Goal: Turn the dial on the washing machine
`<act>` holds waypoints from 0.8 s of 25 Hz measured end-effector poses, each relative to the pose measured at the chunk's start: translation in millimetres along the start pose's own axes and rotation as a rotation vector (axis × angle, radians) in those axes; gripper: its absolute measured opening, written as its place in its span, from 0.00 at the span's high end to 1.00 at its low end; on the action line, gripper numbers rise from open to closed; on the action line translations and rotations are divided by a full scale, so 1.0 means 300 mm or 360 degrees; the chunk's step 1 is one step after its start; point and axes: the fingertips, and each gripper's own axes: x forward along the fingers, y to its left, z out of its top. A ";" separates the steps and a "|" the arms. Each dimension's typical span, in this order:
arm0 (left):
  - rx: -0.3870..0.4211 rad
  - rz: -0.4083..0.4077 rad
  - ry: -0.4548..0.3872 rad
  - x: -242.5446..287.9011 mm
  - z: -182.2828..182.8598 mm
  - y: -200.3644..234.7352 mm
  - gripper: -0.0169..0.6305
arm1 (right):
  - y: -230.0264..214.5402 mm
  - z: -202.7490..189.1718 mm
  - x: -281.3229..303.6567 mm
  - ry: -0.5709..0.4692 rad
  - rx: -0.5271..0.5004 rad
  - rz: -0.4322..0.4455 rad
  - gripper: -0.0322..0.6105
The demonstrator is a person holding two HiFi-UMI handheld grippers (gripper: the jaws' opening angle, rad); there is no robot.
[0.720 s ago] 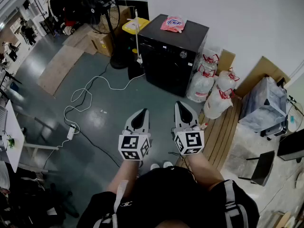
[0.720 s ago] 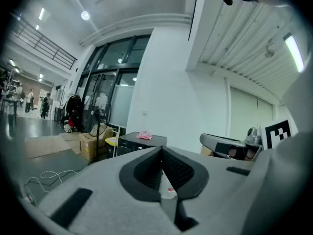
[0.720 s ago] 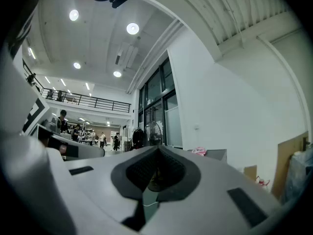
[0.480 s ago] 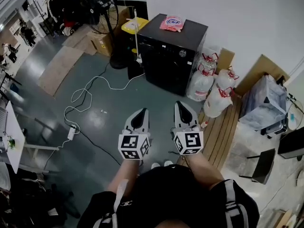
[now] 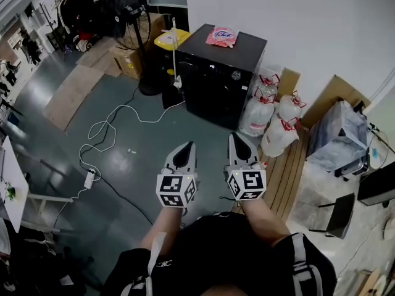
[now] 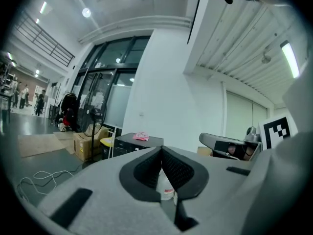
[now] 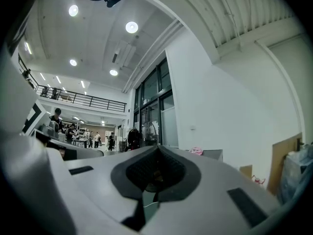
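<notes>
On the grey floor in the head view, the black box-shaped washing machine [image 5: 217, 73] stands against the white wall, well ahead of both grippers. Its small silver dial [image 5: 236, 75] sits at the upper right of its front, and a pink plastic packet [image 5: 221, 36] lies on its lid. White tied sacks with red handles [image 5: 257, 112] lean just beside its right flank. I see the left gripper [image 5: 187, 147] and the right gripper [image 5: 235, 137] side by side, both aimed at the machine and touching nothing.

In the left gripper view, the left gripper [image 6: 161, 150] has its jaw tips pressed together with nothing between them; the washing machine [image 6: 128, 142] shows far off to the left.

In the right gripper view, the right gripper [image 7: 157, 148] is likewise pressed together and empty, with the pink packet [image 7: 196, 151] beyond to the right.
</notes>
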 end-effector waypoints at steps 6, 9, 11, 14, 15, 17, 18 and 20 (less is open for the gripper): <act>-0.0015 -0.0035 0.0045 0.015 -0.033 0.048 0.97 | 0.005 -0.016 0.019 0.0023 -0.0005 -0.0064 0.94; -0.0015 -0.0035 0.0057 0.045 -0.042 0.074 0.97 | -0.004 -0.033 0.050 0.0032 -0.0007 -0.0075 0.94; -0.0014 -0.0029 0.0061 0.073 -0.048 0.092 0.97 | -0.014 -0.044 0.075 0.0027 -0.0013 -0.0079 0.94; -0.0023 -0.0034 0.0060 0.135 -0.050 0.102 0.97 | -0.058 -0.062 0.117 0.0016 -0.0004 -0.0087 0.94; -0.0030 -0.0043 0.0059 0.163 -0.045 0.102 0.97 | -0.080 -0.066 0.137 0.0010 0.0001 -0.0092 0.94; -0.0025 -0.0058 0.0058 0.230 -0.032 0.104 0.97 | -0.134 -0.076 0.186 0.0007 0.0011 -0.0108 0.94; -0.0007 -0.0062 0.0061 0.267 -0.026 0.106 0.97 | -0.163 -0.081 0.213 0.0008 0.0018 -0.0118 0.94; 0.0036 -0.0064 0.0071 0.344 -0.016 0.112 0.97 | -0.221 -0.085 0.270 0.0005 0.0028 -0.0137 0.94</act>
